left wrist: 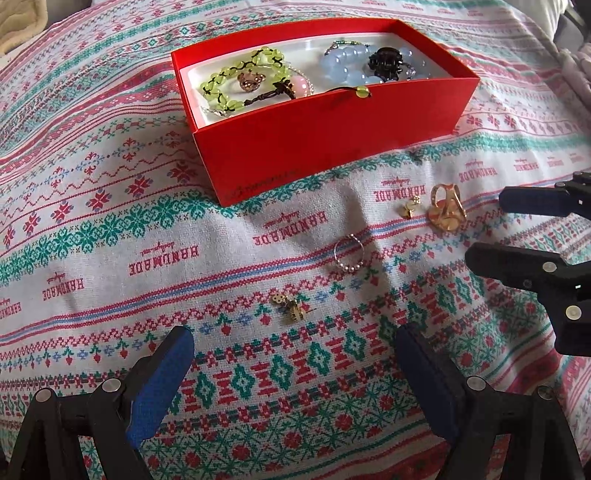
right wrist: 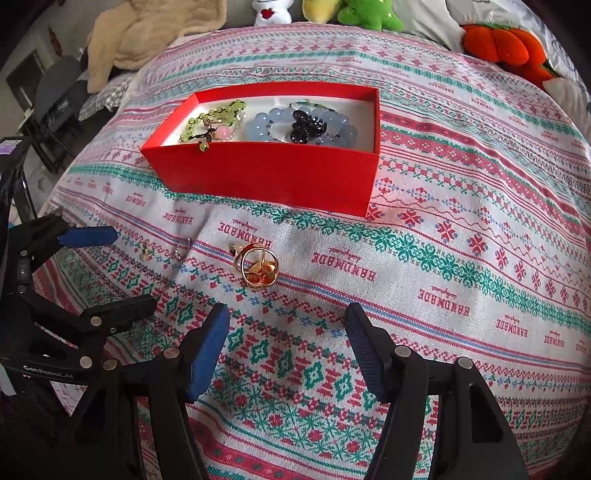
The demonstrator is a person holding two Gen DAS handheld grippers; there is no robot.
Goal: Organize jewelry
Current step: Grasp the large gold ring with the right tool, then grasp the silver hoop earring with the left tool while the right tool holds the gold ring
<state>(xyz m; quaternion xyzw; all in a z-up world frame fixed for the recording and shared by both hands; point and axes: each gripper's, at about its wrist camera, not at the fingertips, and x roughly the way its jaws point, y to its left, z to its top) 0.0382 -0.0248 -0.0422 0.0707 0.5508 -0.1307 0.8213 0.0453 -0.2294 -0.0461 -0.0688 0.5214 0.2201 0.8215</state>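
Observation:
A red box (left wrist: 295,147) (right wrist: 266,173) on the patterned cloth holds a green bead bracelet (left wrist: 240,81), a blue bead bracelet (left wrist: 347,66) and a black hair claw (left wrist: 386,62). In front of it on the cloth lie a large gold ring (left wrist: 445,208) (right wrist: 256,267), a small gold stud (left wrist: 408,206), a wire hoop with beads (left wrist: 347,254) (right wrist: 183,247) and a gold earring (left wrist: 290,308) (right wrist: 146,253). My left gripper (left wrist: 293,336) (right wrist: 135,267) hangs open just short of the earring. My right gripper (right wrist: 286,314) (left wrist: 485,227) is open, empty, near the gold ring.
The embroidered cloth (right wrist: 443,258) covers a bed-like surface. Plush toys (right wrist: 369,14) and an orange plush (right wrist: 506,44) line its far edge. A beige blanket (right wrist: 147,37) and a dark chair (right wrist: 55,99) stand at the far left.

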